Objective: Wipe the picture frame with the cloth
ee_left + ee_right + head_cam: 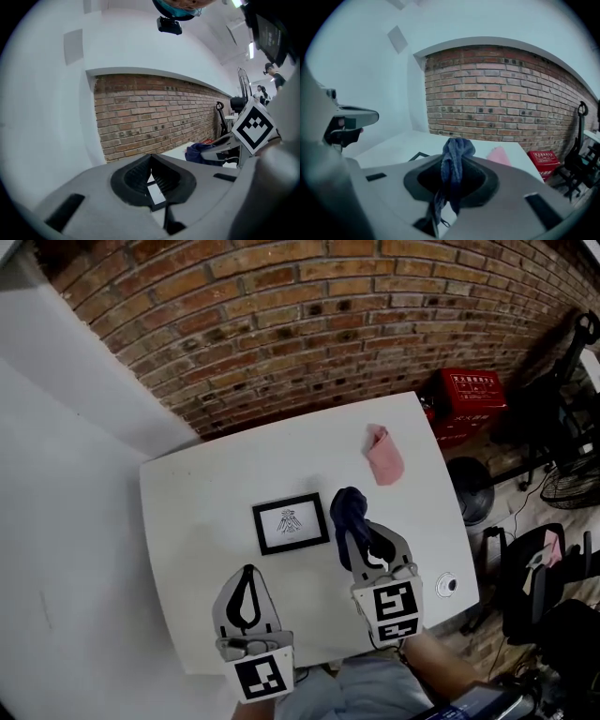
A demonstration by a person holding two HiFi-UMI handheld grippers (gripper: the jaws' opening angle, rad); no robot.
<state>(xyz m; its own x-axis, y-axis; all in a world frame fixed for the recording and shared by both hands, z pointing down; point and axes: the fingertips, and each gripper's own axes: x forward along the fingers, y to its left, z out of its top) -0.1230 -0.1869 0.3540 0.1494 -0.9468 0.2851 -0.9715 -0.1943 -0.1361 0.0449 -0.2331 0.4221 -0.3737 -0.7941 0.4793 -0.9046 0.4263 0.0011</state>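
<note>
Because the fingers of the right gripper [454,165] are pressed together on a dark blue cloth [457,149], which bunches above their tips and trails in a tail between them, the wiping tool is in hand; what matters is where the picture frame [291,524] lies from it; in the head view the frame sits flat on the white worktop [197,512], just beside the cloth's bunch and to its left, its right edge nearest the cloth and, as far as I can tell, not touched by it; its long axis runs across the worktop from left to right, slightly tilted; so I judge the coming move to be a short carry leftward and down onto the frame's face, then strokes along that axis; the left gripper [248,570] has its fingers closed tip to tip on nothing, and the frame shows through the loop they form; it hovers near the frame's near left corner, well placed to steady it; a pink cloth [384,457] lies well apart, toward the far right corner
</note>
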